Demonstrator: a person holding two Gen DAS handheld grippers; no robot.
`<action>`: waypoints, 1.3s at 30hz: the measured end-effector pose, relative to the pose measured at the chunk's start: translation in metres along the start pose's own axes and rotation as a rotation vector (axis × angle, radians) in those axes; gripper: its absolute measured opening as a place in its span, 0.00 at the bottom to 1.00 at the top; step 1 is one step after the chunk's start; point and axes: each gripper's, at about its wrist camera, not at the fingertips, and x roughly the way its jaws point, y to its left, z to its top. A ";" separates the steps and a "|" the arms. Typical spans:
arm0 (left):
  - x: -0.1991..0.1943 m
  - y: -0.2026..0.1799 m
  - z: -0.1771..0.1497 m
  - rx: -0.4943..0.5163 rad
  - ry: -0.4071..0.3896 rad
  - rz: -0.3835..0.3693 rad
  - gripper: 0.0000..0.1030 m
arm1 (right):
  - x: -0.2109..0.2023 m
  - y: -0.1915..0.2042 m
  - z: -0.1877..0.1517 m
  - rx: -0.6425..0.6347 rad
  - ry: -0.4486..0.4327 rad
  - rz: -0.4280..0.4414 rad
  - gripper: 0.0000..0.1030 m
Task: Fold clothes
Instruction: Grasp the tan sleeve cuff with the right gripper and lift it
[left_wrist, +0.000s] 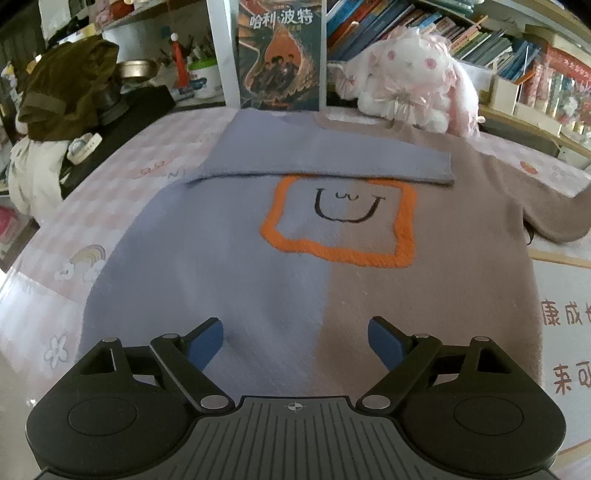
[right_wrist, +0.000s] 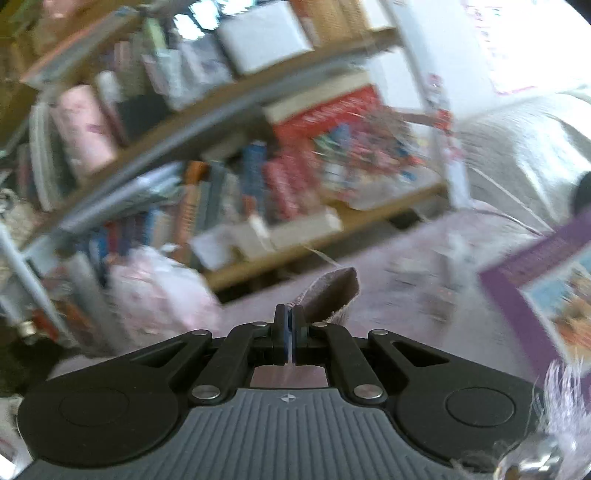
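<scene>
L cam down; R cam level-ish.

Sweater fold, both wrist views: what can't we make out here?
- Left wrist: sweater hem, hidden behind the open left gripper body.
- Left wrist: brown sleeve end, cut off by the right edge.
- Right wrist: how much brown cuff the shut right gripper pinches; the rest of the sweater is out of frame.
- Right wrist: bookshelf titles, motion-blurred.
</scene>
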 end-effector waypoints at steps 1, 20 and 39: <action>0.000 0.004 0.000 0.004 -0.008 -0.008 0.86 | 0.001 0.011 0.002 -0.007 -0.002 0.024 0.02; 0.009 0.148 0.032 0.072 -0.192 -0.157 0.86 | 0.047 0.256 -0.036 -0.149 -0.016 0.190 0.02; 0.027 0.247 0.041 0.048 -0.214 -0.146 0.86 | 0.138 0.369 -0.099 -0.251 0.120 0.123 0.02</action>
